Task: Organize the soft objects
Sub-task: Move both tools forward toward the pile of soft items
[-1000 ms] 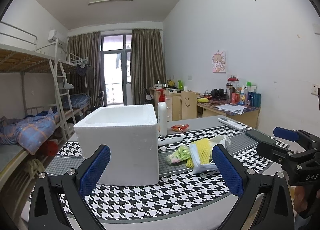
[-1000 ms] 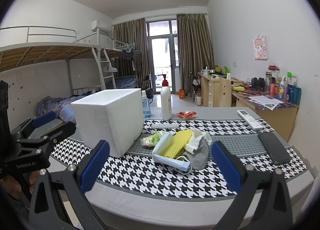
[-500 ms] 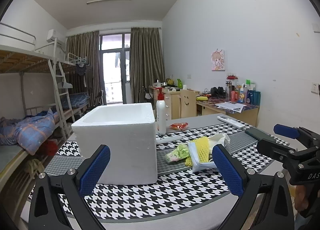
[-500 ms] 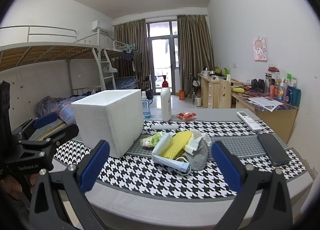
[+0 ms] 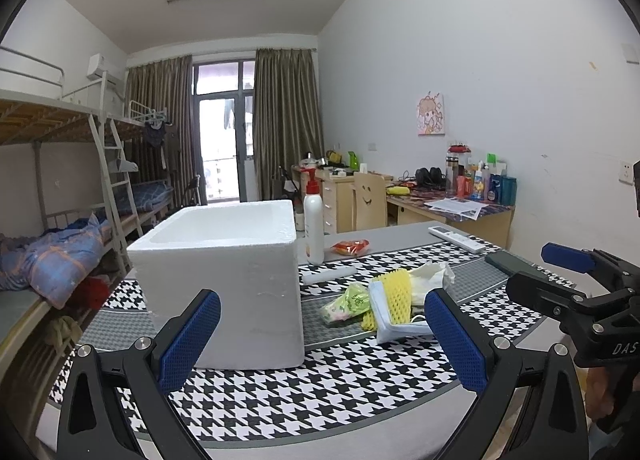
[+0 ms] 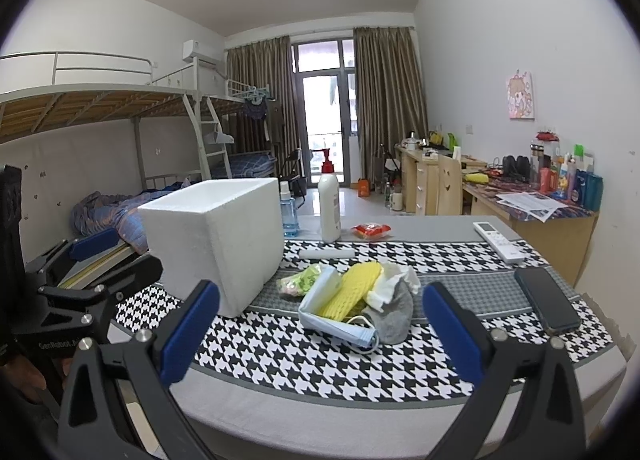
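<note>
A pile of soft things lies mid-table on the houndstooth cloth: a light blue face mask (image 6: 338, 326), yellow foam netting (image 6: 354, 288), a grey sock (image 6: 394, 316), crumpled white tissue (image 6: 390, 280) and a green packet (image 6: 300, 280). The same pile shows in the left wrist view, with the mask (image 5: 394, 314) and the netting (image 5: 394, 292). Left of it stands a white foam box (image 5: 224, 276) (image 6: 218, 238), open at the top. My left gripper (image 5: 322, 338) and right gripper (image 6: 320, 334) both hover open and empty at the near table edge, short of the pile.
A pump bottle (image 6: 330, 200), a red snack packet (image 6: 370, 229), a white foam roll (image 6: 326, 253), a remote (image 6: 498, 240) and a black phone (image 6: 546, 304) lie on the table. A blue spray bottle (image 6: 289, 212) stands behind the box. Bunk beds left, cluttered desks right.
Both views have shifted only slightly; the grippers stay open and nothing on the table has moved.
</note>
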The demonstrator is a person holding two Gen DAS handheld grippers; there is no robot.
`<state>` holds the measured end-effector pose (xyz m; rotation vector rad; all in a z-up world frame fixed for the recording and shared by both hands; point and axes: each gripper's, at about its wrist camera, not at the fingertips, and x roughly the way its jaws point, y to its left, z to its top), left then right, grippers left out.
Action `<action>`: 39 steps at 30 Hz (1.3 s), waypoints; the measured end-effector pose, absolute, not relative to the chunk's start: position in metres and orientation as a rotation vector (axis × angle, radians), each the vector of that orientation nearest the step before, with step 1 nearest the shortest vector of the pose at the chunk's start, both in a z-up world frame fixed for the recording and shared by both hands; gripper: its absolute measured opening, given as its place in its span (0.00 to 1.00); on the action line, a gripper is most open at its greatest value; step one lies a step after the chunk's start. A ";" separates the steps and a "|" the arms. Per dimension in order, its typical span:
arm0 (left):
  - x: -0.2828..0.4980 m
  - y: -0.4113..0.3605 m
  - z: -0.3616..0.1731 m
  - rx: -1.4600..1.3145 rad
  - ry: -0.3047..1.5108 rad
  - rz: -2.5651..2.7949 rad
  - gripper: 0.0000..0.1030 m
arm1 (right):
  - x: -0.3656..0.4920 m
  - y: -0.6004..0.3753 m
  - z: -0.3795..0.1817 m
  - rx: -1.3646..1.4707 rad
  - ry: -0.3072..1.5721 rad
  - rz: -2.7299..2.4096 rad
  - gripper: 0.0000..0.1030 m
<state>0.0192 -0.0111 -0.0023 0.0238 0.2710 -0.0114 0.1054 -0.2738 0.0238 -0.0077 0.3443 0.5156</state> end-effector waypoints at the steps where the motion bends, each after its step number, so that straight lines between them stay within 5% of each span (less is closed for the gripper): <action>1: 0.022 -0.012 -0.003 0.024 0.275 -0.013 0.99 | 0.108 -0.274 0.024 -0.007 0.346 0.516 0.99; 39: 0.102 -0.040 -0.040 -0.025 0.483 -0.135 0.99 | 0.178 -0.293 -0.006 0.003 0.535 0.440 0.99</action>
